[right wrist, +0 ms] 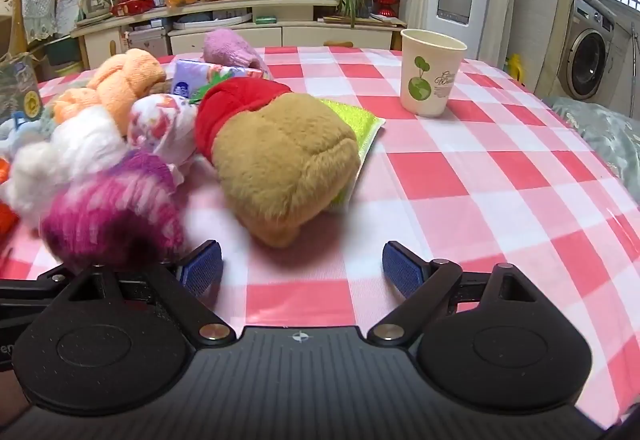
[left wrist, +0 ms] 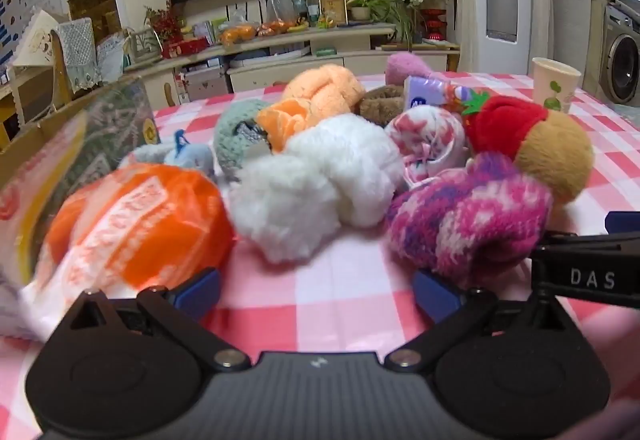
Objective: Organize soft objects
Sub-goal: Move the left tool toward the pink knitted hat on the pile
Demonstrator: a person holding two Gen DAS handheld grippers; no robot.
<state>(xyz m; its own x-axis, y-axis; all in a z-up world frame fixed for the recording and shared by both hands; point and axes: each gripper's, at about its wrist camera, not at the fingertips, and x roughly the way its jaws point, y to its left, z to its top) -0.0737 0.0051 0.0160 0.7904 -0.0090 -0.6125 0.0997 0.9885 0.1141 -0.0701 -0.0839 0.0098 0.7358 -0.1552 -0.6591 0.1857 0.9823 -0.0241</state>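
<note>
Soft objects lie heaped on my pink-checked tablecloth (right wrist: 460, 176): a fluffy white knot (left wrist: 316, 176), a fuzzy magenta knit roll (left wrist: 468, 220) and a tan-and-red plush toy (right wrist: 284, 160), while my left gripper (left wrist: 316, 294) and right gripper (right wrist: 302, 268) both gape wide with nothing between their ribbed blue pads (right wrist: 402, 272).

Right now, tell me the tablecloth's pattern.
The tablecloth is pink, red and white check, clearest in the right wrist view.
</note>
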